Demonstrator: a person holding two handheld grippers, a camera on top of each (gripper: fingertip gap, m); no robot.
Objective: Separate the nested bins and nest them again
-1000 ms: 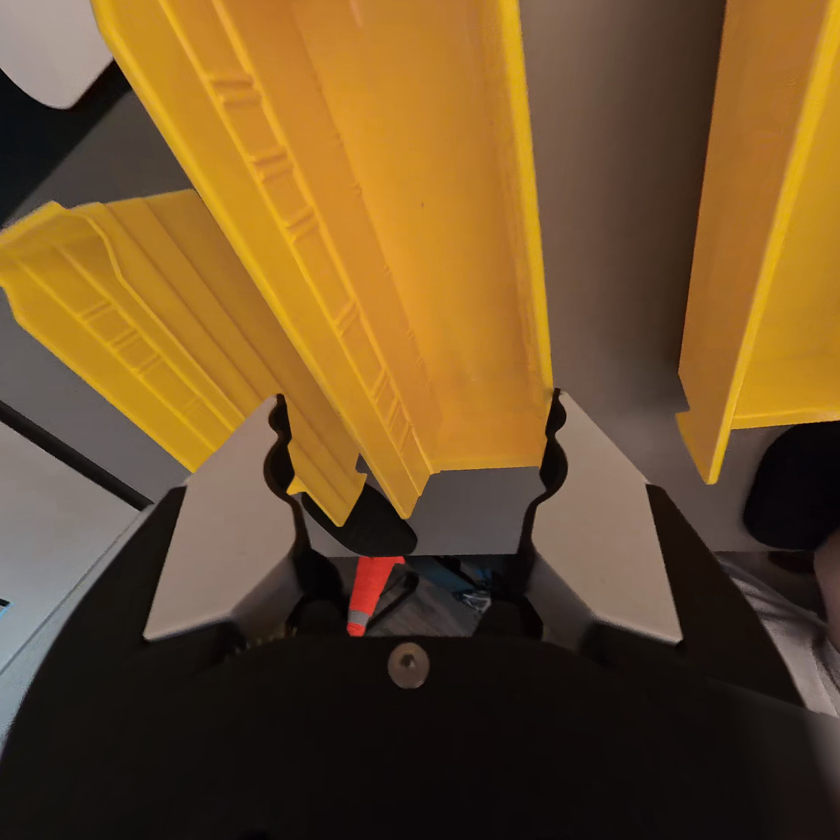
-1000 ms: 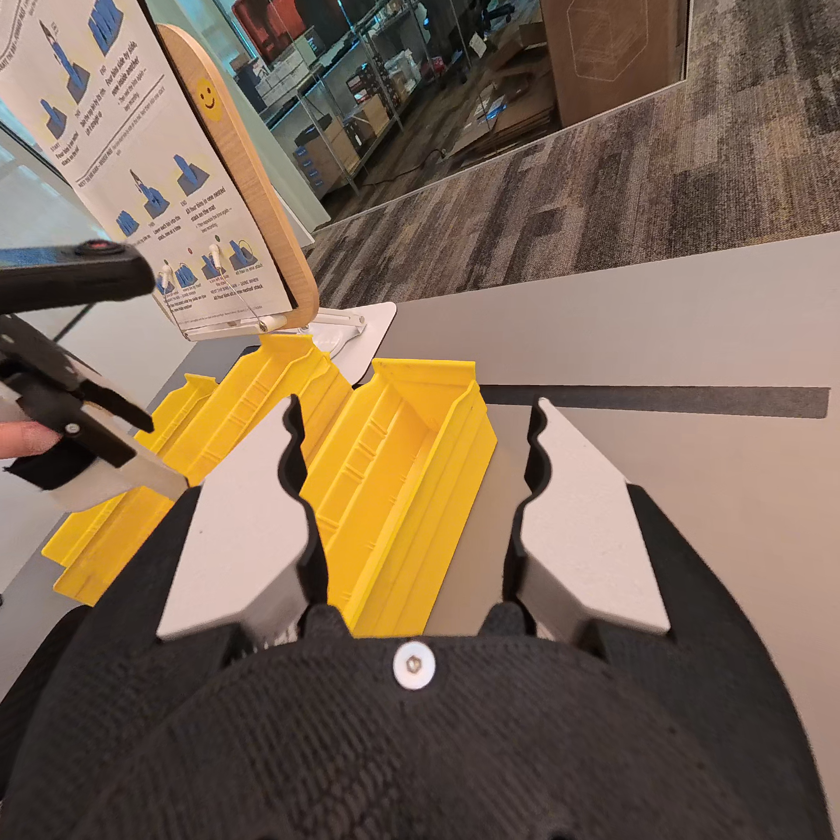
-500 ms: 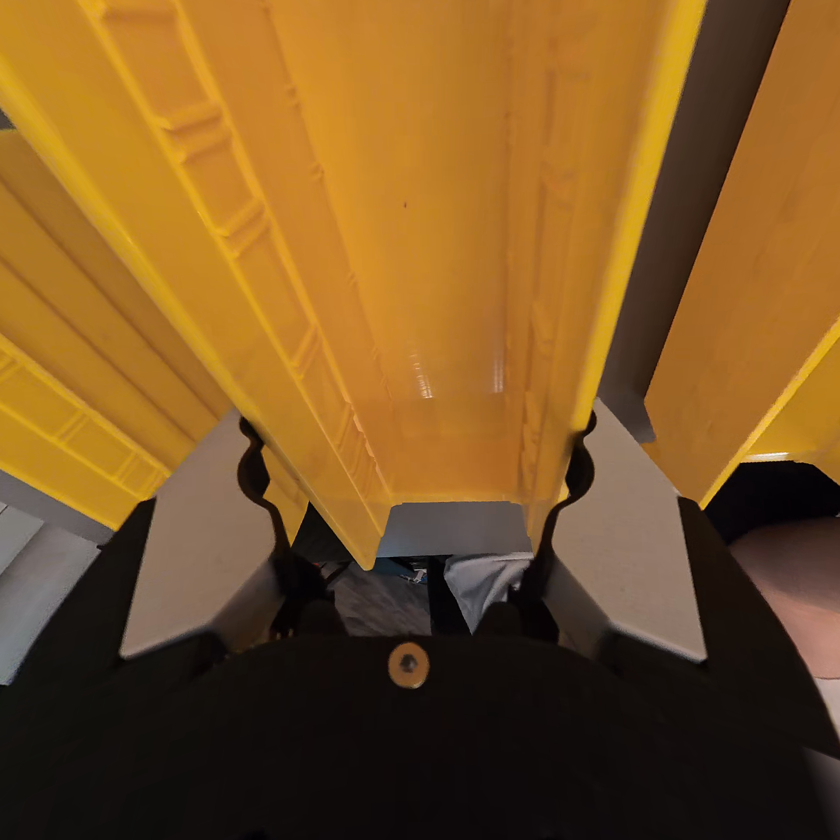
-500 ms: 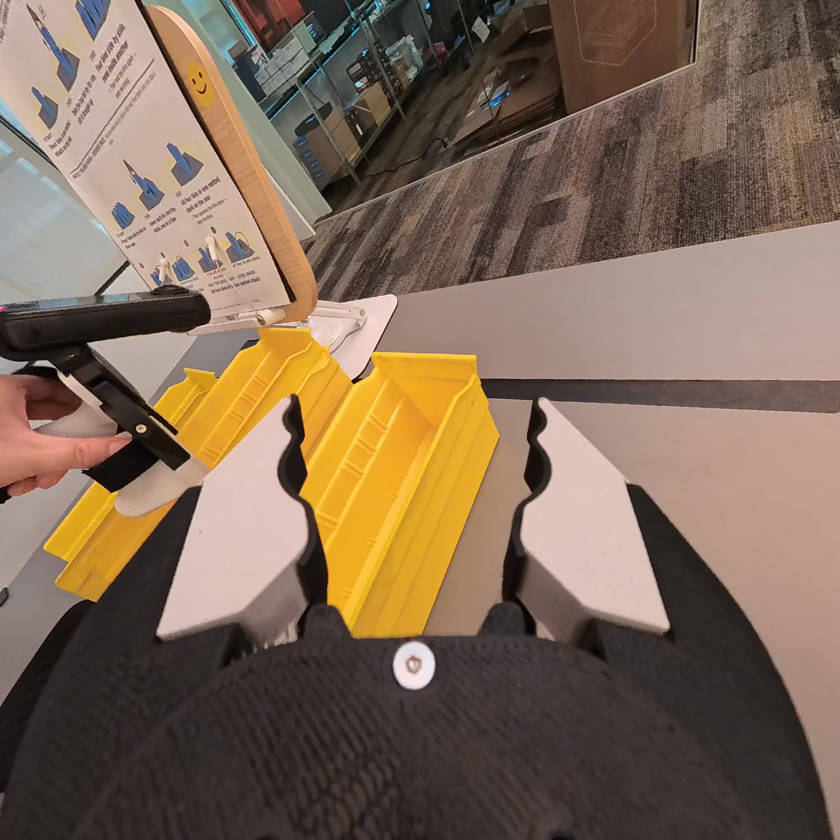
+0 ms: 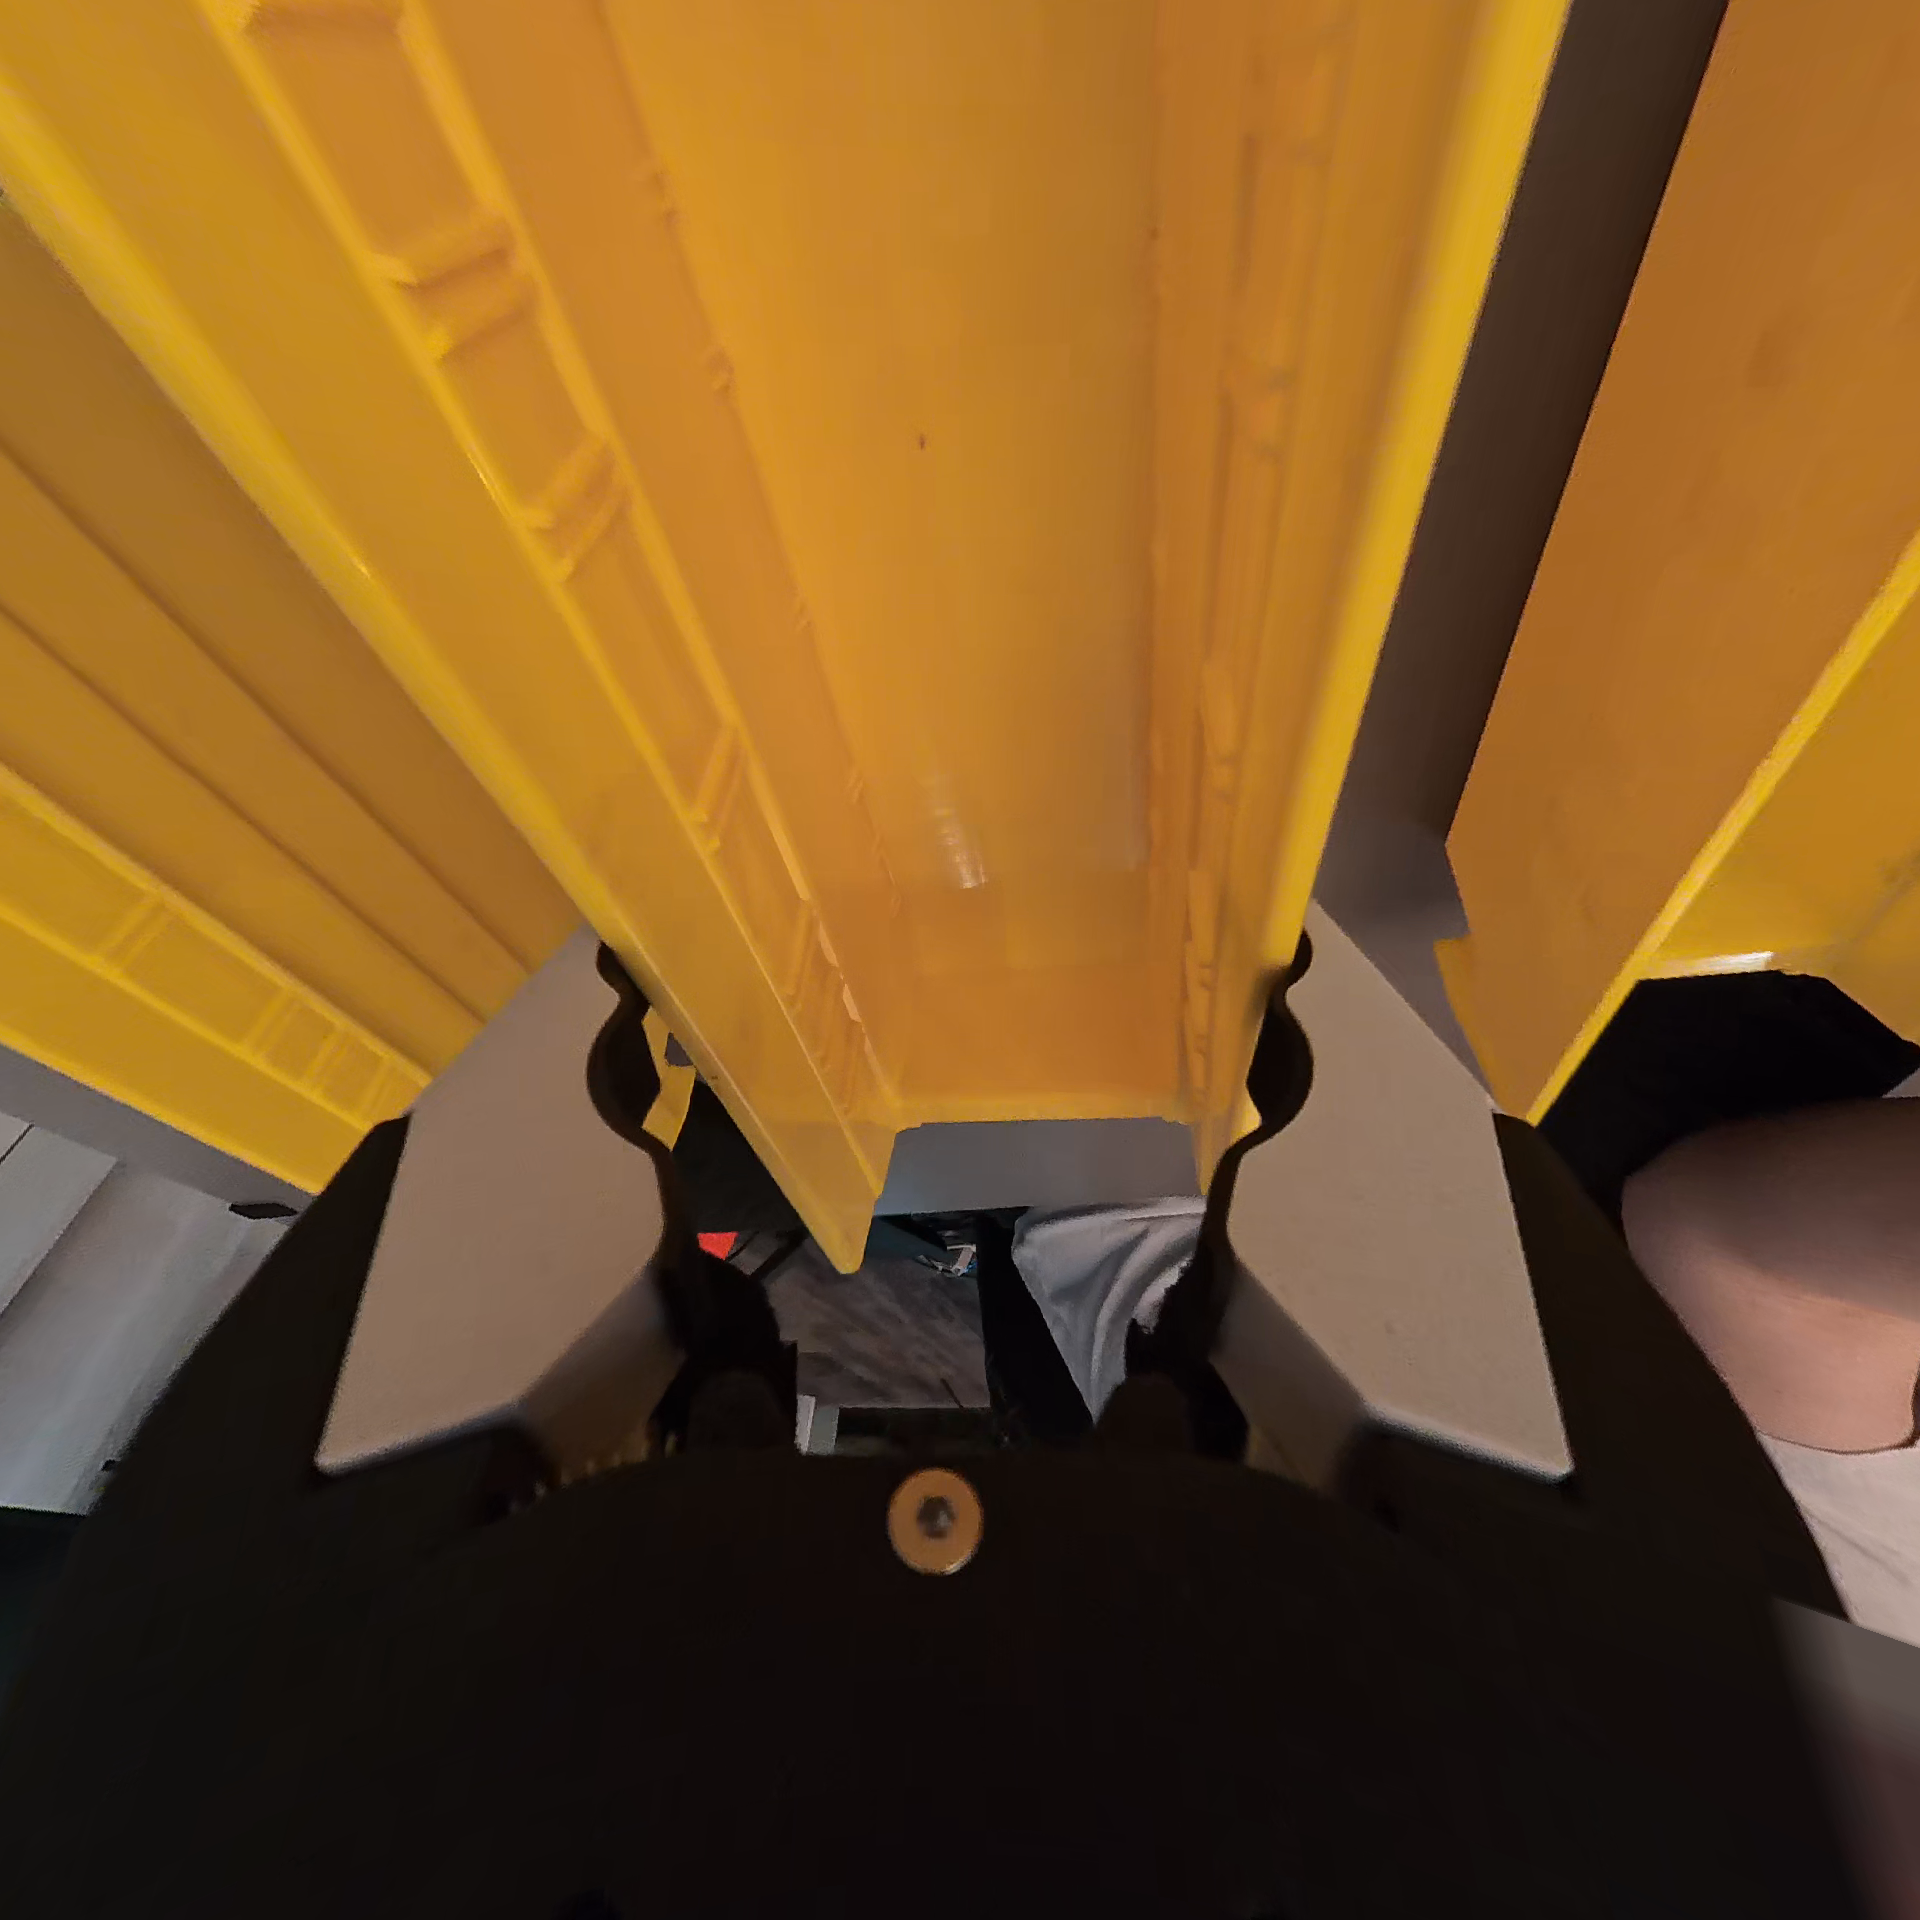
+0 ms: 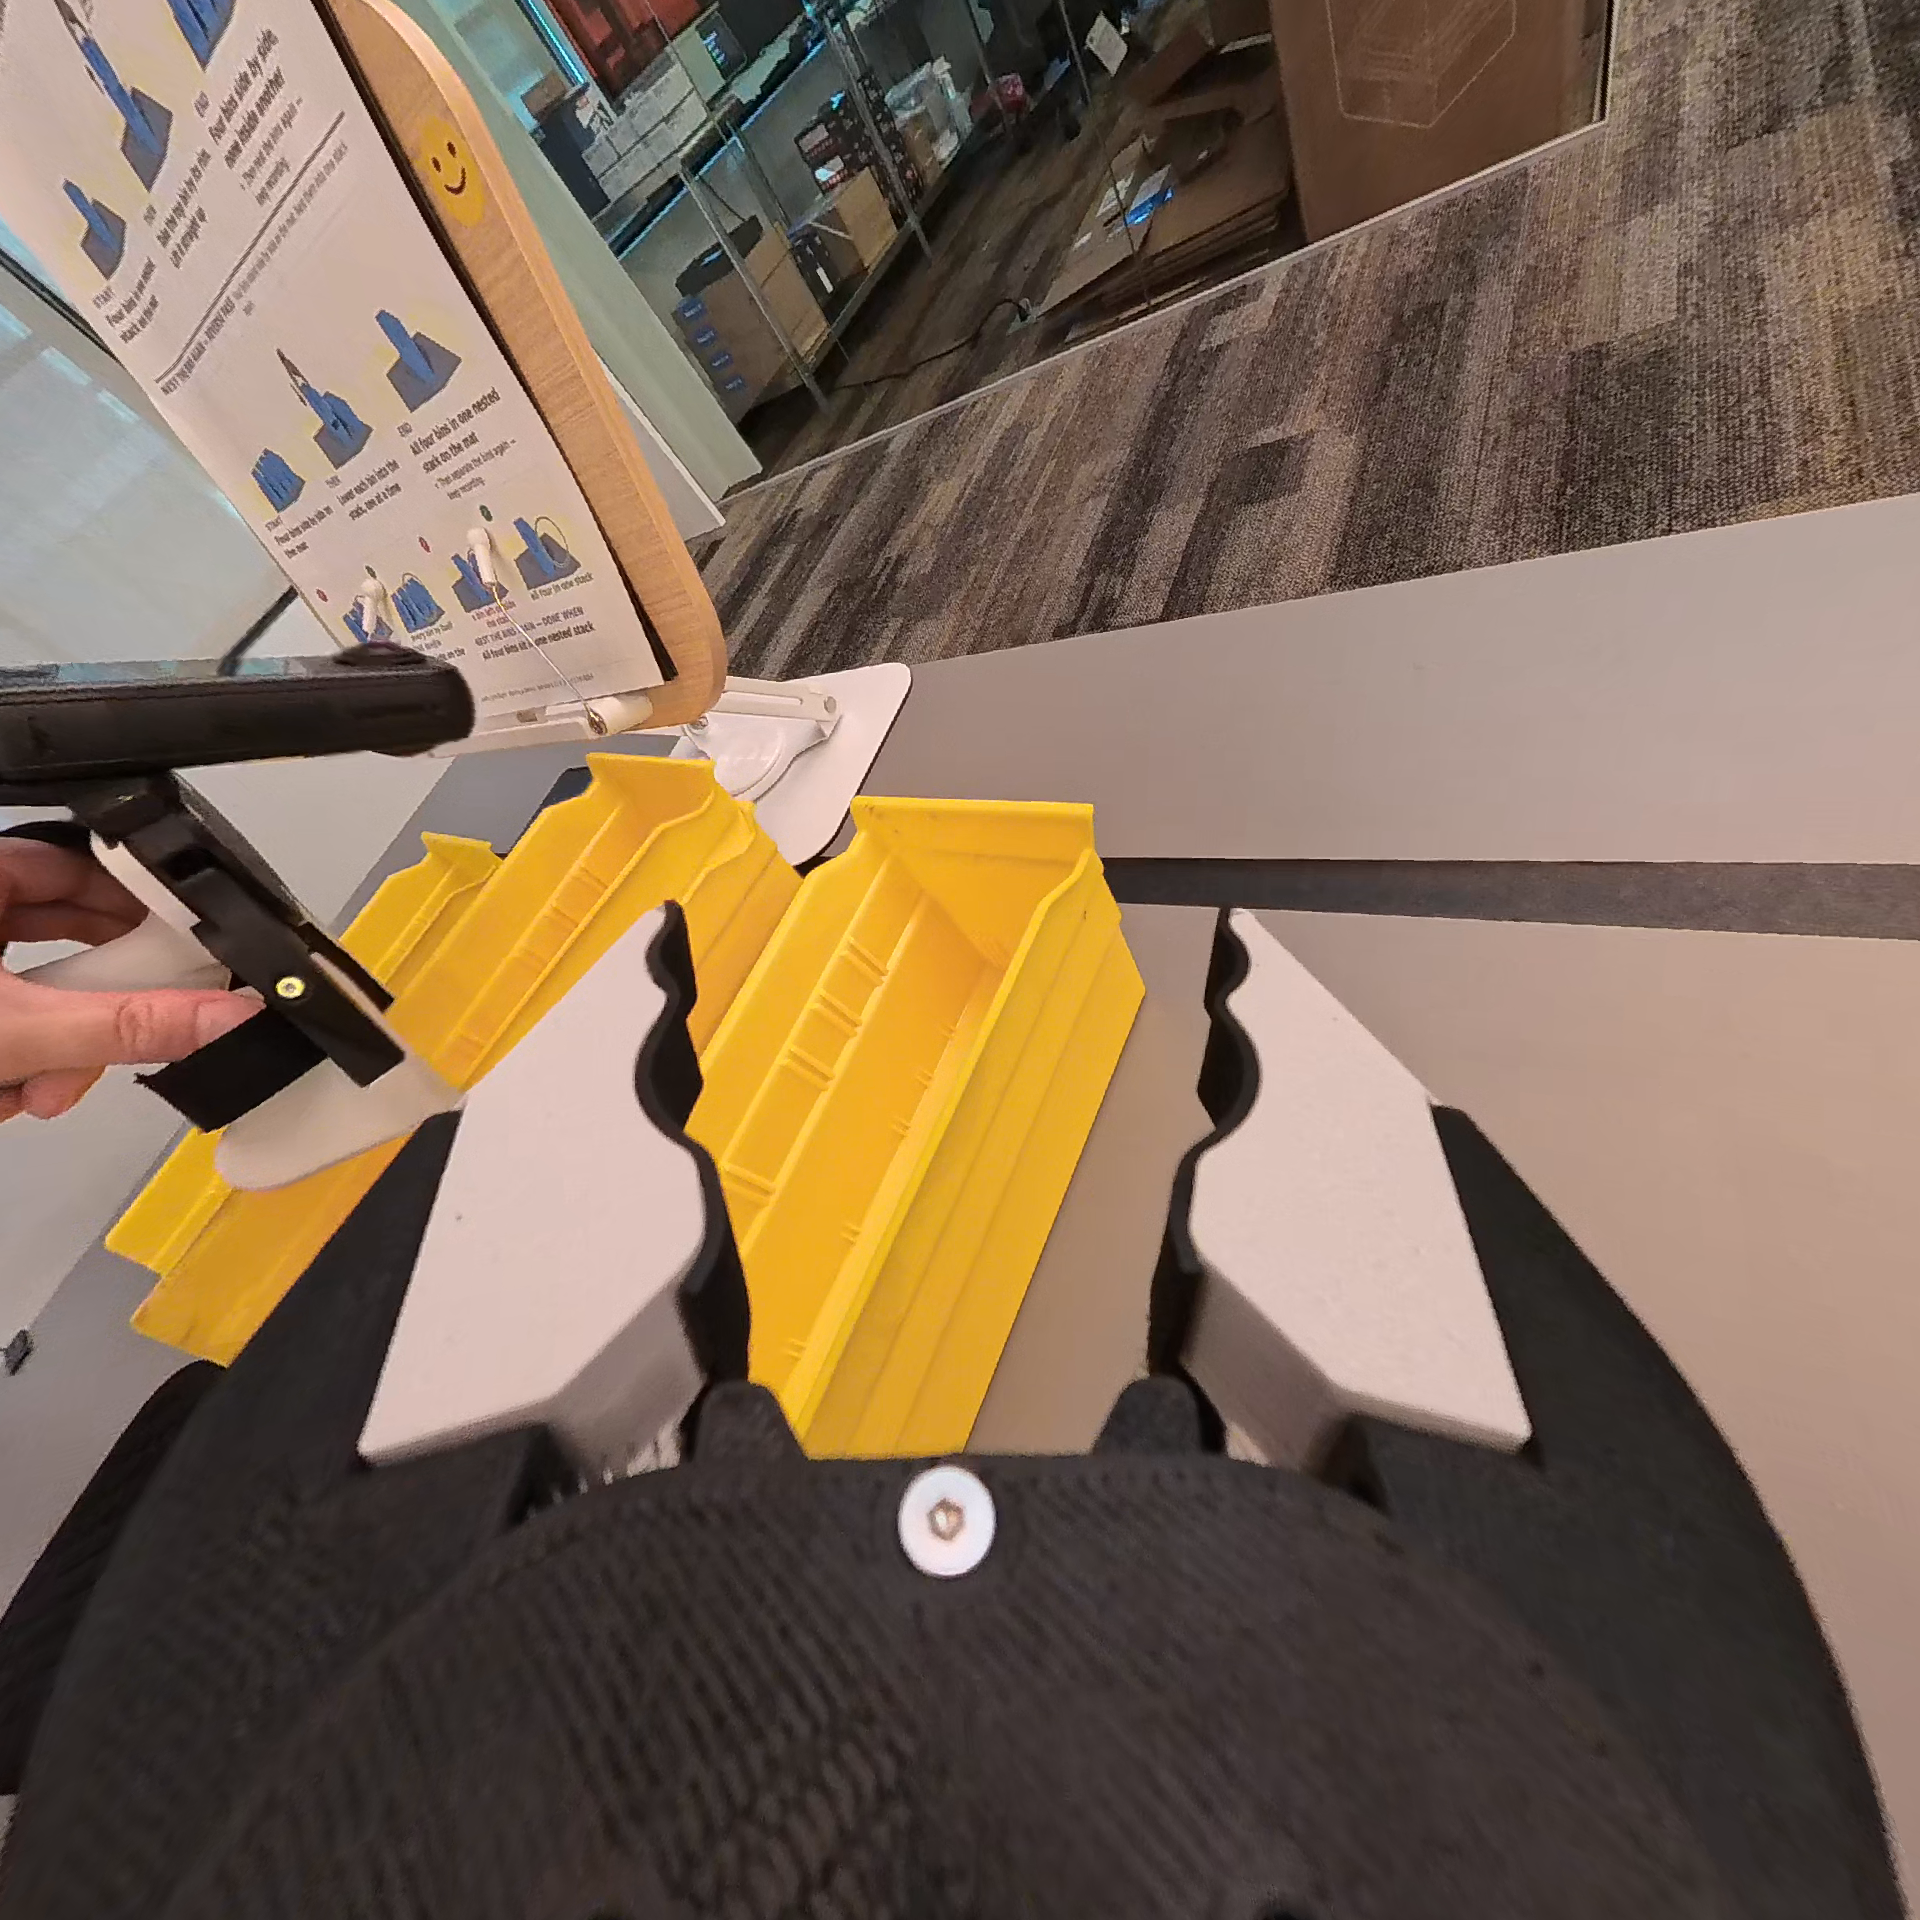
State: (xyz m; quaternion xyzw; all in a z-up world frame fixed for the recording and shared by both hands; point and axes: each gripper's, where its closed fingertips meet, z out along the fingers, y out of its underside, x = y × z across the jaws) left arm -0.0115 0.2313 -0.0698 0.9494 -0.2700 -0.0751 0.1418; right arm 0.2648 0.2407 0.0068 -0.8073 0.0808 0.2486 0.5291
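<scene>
Three yellow bins lie side by side on the grey table (image 6: pixel 1455 727). My left gripper (image 5: pixel 951 945) reaches down over the near end of the middle bin (image 5: pixel 935 520) and straddles it. Its right pad (image 5: pixel 1262 1049) lies against the bin's wall. A dark gap shows between its left pad (image 5: pixel 623 1049) and the other wall, so the gripper is open. The right wrist view shows this gripper's white finger (image 6: pixel 312 1132) low beside the middle bin (image 6: pixel 582 914). My right gripper (image 6: pixel 951 925) is open and empty, above the near end of the right bin (image 6: pixel 935 1039).
Neighbouring bins flank the middle one on the left (image 5: pixel 208 779) and right (image 5: pixel 1714 623) of the left wrist view. A wooden board with an instruction sheet (image 6: pixel 364 364) stands on a white base (image 6: pixel 821 748) behind the bins. A dark stripe (image 6: pixel 1558 894) crosses the table. A hand (image 6: pixel 83 1018) holds the left gripper.
My left gripper has moved in over the middle bin's end; its jaws widened, then narrowed around the bin. The bins and my right gripper have stayed where they were.
</scene>
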